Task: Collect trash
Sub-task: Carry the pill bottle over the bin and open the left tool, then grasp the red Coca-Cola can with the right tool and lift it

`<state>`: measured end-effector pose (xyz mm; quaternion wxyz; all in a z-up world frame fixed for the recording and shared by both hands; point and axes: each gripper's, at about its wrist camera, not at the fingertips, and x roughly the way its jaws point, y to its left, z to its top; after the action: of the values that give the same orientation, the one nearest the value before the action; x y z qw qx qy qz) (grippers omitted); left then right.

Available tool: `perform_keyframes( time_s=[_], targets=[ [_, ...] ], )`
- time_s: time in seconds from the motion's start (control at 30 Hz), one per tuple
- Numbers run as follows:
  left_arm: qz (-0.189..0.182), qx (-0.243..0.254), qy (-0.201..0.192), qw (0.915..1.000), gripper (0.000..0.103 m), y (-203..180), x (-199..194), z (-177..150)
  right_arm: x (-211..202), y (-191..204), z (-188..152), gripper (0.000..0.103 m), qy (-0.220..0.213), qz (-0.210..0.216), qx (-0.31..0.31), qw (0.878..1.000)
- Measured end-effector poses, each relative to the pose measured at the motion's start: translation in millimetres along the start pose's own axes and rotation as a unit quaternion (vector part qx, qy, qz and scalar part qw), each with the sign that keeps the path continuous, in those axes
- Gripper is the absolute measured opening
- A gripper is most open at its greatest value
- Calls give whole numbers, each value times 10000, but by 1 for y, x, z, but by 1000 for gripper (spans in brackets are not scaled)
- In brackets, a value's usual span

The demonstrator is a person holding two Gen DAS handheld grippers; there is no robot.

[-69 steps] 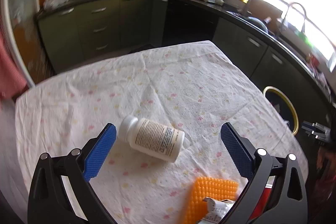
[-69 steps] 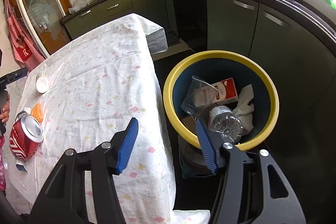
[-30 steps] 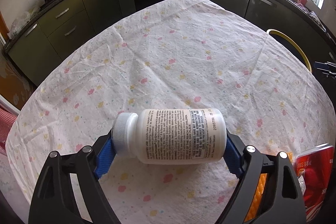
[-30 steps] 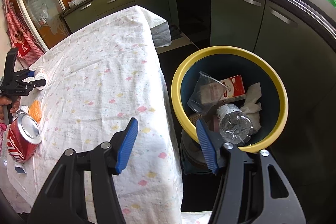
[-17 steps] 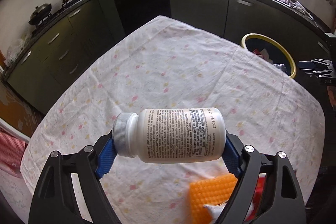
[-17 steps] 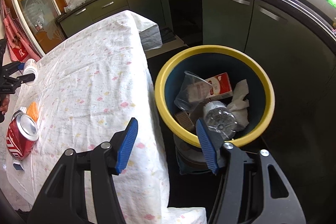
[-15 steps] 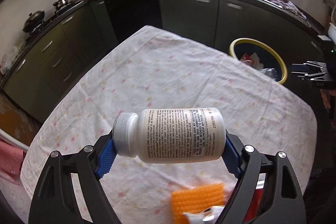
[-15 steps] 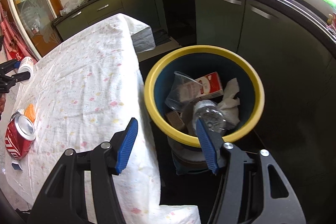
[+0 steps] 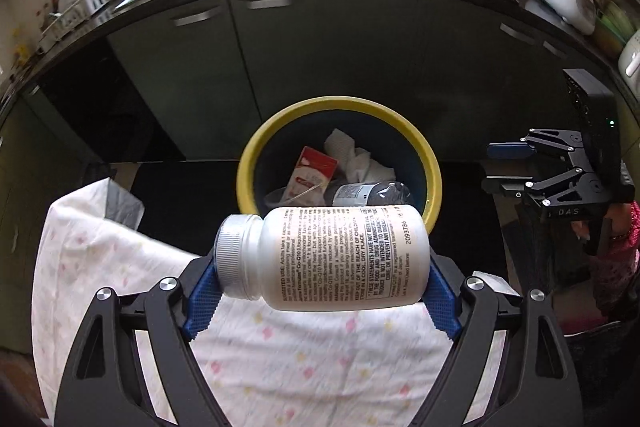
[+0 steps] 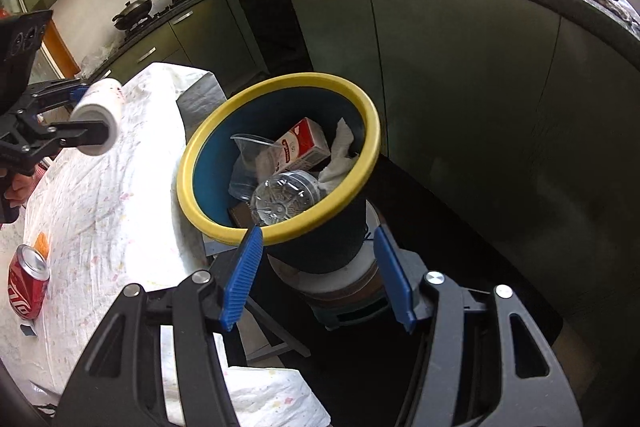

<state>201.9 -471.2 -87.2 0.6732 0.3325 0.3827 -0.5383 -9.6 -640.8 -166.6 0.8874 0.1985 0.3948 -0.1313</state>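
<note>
Left wrist view: left gripper [image 9: 322,285] is grasping the white pill bottle [image 9: 324,257] end to end, lying crosswise between its blue pads, above the table's [image 9: 280,359] edge, with the yellow-rimmed bin [image 9: 340,107] just beyond. Right wrist view: right gripper [image 10: 318,275] is hanging with jaws apart and nothing between them, near the bin's rim; a red can [image 10: 27,281] is standing on the cloth.

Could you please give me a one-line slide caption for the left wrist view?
Left gripper holds a white pill bottle endwise above the table's edge, facing the yellow-rimmed bin.
</note>
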Motion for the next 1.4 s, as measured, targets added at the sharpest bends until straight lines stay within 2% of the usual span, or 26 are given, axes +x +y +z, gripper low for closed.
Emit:
perform_keyframes(
  time_s=[0.2, 0.3, 0.33, 0.43, 0.6, 0.7, 0.8, 0.9, 1.07, 1.2, 1.3, 1.4],
  targets=[
    [-48, 172, 478, 9987, 84, -14, 61, 35, 8, -11, -5, 58, 96, 56, 137, 9998],
    [-18, 214, 499, 9985, 85, -17, 56, 36, 8, -15, -6, 58, 86, 62, 186, 9998],
    [-33, 218, 431, 9988, 85, -17, 48, 34, 8, -15, -6, 58, 85, 59, 192, 9998],
    [-41, 82, 132, 9999, 94, -11, 14, 21, 9, -12, -6, 58, 76, 47, 175, 9998],
    [11, -373, -412, 9985, 95, 9, -49, -7, 5, 2, -6, 58, 29, 54, 91, 9999],
    [134, -718, -890, 9933, 98, 25, -93, -35, 1, 13, -4, 58, 5, 44, -24, 10000],
    [309, -1155, -1299, 9843, 98, 45, -132, -73, 0, 26, -1, 58, 10, 41, -153, 9999],
    [622, -1775, -1628, 9686, 98, 65, -164, -117, 1, 42, 1, 58, 44, 94, -320, 9994],
    [1565, -2707, -2029, 9279, 98, 90, -206, -203, 8, 83, 2, 58, 179, 361, -839, 9957],
    [2435, -3257, -2210, 8864, 98, 103, -228, -273, 14, 133, -5, 58, 337, 662, -1473, 9863],
    [2847, -3762, -2284, 8516, 98, 116, -237, -327, 17, 172, -11, 58, 459, 928, -1937, 9756],
    [3100, -4169, -2246, 8244, 98, 126, -242, -377, 19, 212, -17, 58, 626, 1189, -2499, 9589]
  ],
)
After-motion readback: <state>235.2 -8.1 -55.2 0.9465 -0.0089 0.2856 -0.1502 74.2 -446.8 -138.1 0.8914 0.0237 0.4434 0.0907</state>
